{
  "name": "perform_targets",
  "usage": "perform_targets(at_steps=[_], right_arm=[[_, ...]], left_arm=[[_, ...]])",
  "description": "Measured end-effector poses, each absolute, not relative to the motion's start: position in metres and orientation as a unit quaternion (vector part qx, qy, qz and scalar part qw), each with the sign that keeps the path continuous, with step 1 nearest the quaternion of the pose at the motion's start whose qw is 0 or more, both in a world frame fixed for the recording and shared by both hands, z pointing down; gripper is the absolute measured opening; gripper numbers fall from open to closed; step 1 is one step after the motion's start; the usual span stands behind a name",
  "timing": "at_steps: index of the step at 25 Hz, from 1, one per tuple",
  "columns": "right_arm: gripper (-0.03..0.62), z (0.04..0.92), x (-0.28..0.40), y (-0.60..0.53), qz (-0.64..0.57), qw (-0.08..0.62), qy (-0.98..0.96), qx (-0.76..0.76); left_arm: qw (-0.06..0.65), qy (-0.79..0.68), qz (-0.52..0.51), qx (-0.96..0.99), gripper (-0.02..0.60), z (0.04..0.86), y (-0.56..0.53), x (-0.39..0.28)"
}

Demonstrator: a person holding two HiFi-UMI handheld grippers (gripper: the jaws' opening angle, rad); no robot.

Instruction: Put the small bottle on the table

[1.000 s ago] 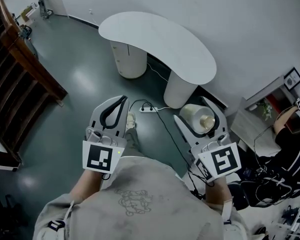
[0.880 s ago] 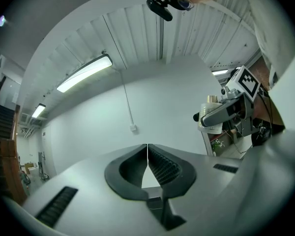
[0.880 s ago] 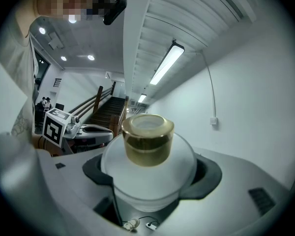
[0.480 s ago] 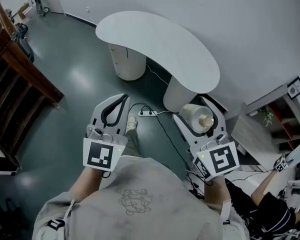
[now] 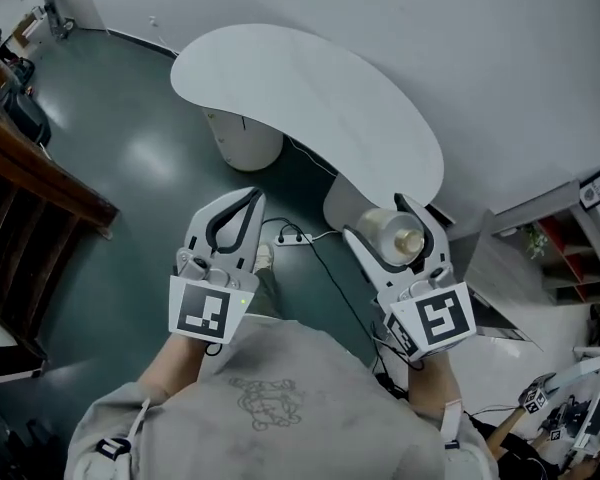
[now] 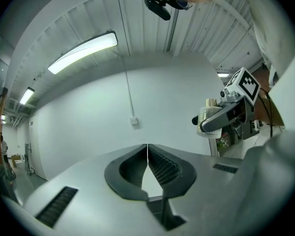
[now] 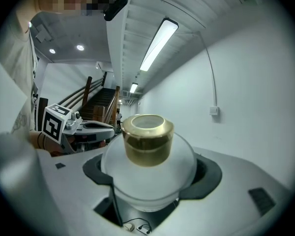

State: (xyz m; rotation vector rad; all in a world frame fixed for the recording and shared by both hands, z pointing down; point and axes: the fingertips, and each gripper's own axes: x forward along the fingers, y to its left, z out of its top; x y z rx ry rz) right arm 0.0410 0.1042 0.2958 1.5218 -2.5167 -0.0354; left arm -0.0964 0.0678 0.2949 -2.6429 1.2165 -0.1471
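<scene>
A small round frosted bottle (image 5: 388,232) with a gold cap (image 7: 147,138) is clamped between the jaws of my right gripper (image 5: 394,232), held in the air just in front of the near right end of the white kidney-shaped table (image 5: 310,98). The right gripper view shows the bottle (image 7: 150,176) filling the jaws, cap pointing forward. My left gripper (image 5: 236,206) is held beside it to the left, over the floor, jaws shut and empty; in the left gripper view its pads (image 6: 146,163) meet. The right gripper (image 6: 221,119) with the bottle also shows there.
The table stands on two white round pedestals (image 5: 242,138). A power strip (image 5: 288,234) and black cables (image 5: 330,268) lie on the dark green floor below. Dark wooden stairs (image 5: 20,168) are at the left. A white wall runs behind the table. Shelves (image 5: 570,238) stand at the right.
The view has shifted: the table now sits closer and more to the left of the grippers. Both grippers keep their hold and spacing. The seated person at the right has left view.
</scene>
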Motion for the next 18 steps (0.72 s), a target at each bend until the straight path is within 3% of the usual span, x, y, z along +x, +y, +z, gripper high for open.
perform_targets(at_steps=[18], right_arm=[[0.344, 0.297, 0.005, -0.152, 0.04, 0.132, -0.827, 0.544]], left_arm=[[0.089, 0.349, -0.072, -0.93, 0.018, 0.29, -0.185, -0.113]])
